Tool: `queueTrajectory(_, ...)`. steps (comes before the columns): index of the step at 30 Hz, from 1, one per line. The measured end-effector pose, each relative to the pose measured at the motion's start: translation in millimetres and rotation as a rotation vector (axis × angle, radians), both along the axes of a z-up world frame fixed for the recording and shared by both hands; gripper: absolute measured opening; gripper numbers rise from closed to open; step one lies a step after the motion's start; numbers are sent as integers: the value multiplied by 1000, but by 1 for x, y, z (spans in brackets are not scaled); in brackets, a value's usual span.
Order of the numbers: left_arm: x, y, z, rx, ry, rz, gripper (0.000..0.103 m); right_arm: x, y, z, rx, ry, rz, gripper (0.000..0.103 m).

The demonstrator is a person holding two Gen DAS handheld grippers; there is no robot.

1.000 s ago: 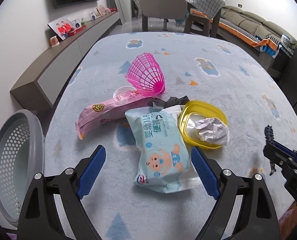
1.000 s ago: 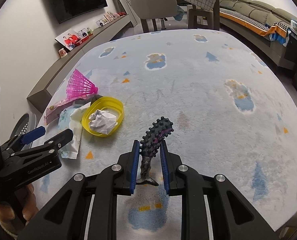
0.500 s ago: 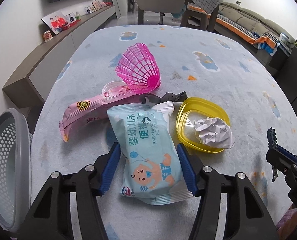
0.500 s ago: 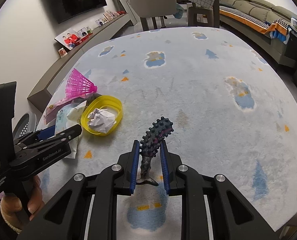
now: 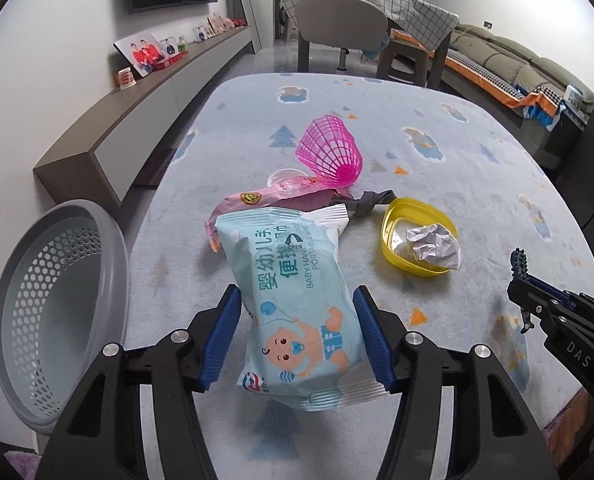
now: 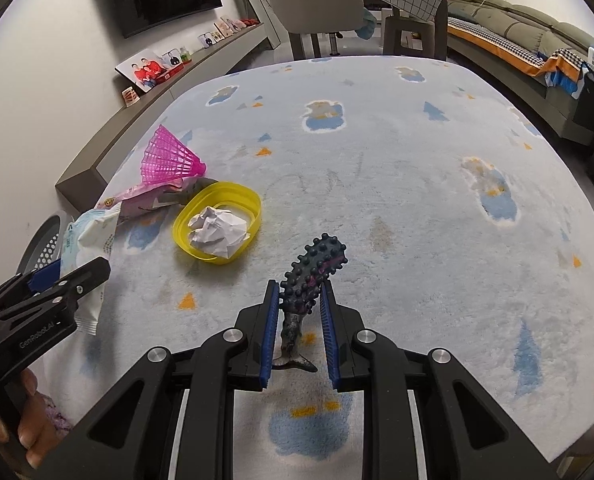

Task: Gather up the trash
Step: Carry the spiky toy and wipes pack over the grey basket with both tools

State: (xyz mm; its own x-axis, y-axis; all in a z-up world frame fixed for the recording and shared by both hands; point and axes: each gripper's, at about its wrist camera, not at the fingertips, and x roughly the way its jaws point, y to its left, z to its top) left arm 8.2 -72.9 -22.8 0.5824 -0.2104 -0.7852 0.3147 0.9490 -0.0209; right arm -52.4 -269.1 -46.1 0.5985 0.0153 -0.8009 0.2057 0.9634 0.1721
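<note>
Pale-blue wipes pack [image 5: 297,304] shows a cartoon baby.

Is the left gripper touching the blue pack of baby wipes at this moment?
Touching. The left wrist view shows both blue fingers of the left gripper pressed against the sides of the wipes pack, pinching it inward.

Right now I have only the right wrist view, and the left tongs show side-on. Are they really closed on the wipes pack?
Observer: Yes. In the left wrist view the left tongs have both blue pads pressing the sides of the wipes pack.
Operator: Which way does the basket face?
Observer: The grey basket is tipped, its opening turned toward the tongs.
Operator: Anything hidden by the pink wrapper?
Observer: A small clear cup lies against the pink wrapper.
</note>
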Motion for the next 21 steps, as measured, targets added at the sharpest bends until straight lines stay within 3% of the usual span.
queueTrajectory(8, -15, 48, 29, 3, -61, 77, 57, 7, 40, 16, -4, -23, 84, 20)
queueTrajectory(21, -20, 151, 53, 18, -118, 267, 57, 31, 152, 55, -23, -112, 292, 20)
